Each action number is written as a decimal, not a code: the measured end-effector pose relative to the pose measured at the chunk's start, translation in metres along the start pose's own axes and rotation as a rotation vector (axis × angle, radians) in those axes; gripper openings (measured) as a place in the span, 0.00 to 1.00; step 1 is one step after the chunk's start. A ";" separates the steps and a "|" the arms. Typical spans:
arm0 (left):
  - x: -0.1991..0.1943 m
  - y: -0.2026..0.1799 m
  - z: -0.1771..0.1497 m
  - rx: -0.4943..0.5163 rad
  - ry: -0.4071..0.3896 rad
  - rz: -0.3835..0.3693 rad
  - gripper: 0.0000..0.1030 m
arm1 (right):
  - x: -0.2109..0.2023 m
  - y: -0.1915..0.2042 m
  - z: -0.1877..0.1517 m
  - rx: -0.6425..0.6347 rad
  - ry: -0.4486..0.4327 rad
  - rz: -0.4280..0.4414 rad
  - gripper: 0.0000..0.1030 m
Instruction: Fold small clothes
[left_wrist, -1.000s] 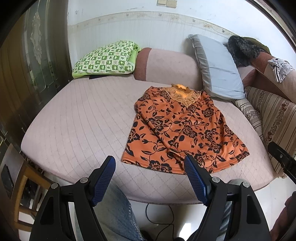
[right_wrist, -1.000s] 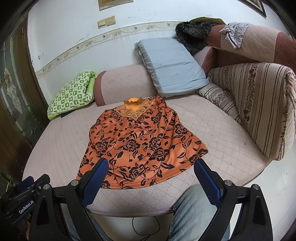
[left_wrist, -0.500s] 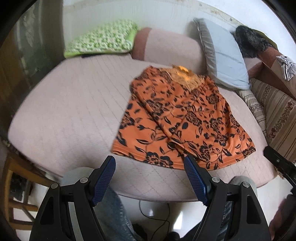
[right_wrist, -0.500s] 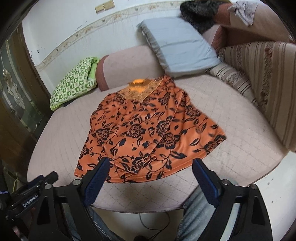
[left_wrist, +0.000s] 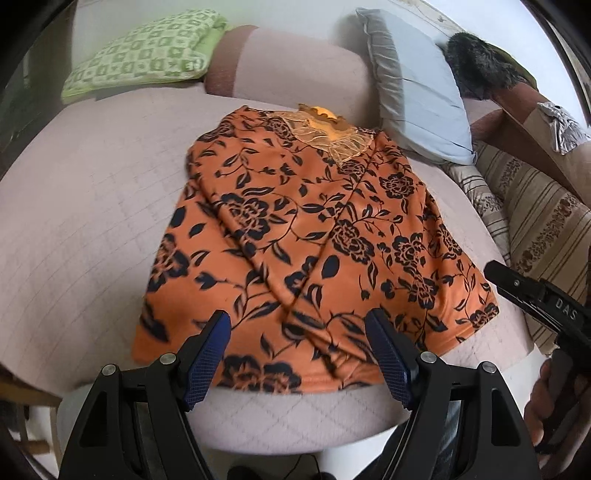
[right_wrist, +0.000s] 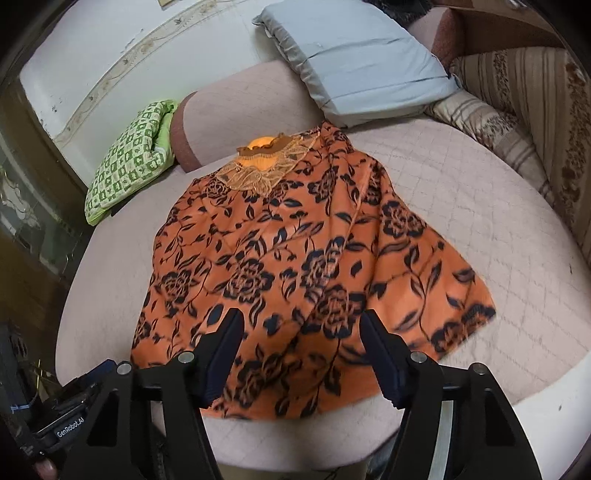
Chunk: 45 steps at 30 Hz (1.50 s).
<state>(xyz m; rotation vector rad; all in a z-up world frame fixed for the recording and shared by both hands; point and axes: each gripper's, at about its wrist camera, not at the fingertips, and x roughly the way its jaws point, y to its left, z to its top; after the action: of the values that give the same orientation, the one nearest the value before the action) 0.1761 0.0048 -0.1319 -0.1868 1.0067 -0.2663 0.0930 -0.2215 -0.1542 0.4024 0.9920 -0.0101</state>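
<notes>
Left gripper: jaws standing wide apart, nothing between the blue pads, poised over the near hem of the orange floral garment. No contact with the cloth is visible.

Right gripper: jaws standing apart but narrower, having just been closing; nothing is gripped. It too is hanging over the near hem, with no contact visible. In the left wrist view its black body is entering at the right edge, with part of the person's hand wrapped around the handle.

Below both grippers, denim-clad legs are showing beneath the cushion edge.

The garment is lying spread flat on the quilted pink sofa seat, hem towards the cameras, lace collar at the far end. Diagonal creases are running down its front, and its right hem corner is reaching near the seat's edge.

Behind the collar, a pink bolster is lying along the wall. A green checked pillow is resting at its left, a pale blue pillow leaning at its right. A striped sofa back is flanking the right side.
</notes>
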 end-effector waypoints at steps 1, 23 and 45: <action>0.006 -0.001 0.001 0.002 0.002 -0.007 0.72 | 0.005 -0.001 0.003 -0.003 0.004 0.003 0.64; 0.108 -0.066 -0.003 0.150 0.101 -0.378 0.00 | 0.154 0.037 0.040 -0.050 0.446 0.490 0.59; 0.096 0.030 -0.014 -0.133 0.070 -0.077 0.73 | 0.107 0.033 0.016 -0.200 0.270 0.021 0.05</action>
<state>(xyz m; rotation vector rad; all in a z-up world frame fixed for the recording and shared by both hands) 0.2165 0.0041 -0.2252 -0.3400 1.0883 -0.2776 0.1717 -0.1775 -0.2231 0.2332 1.2426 0.1652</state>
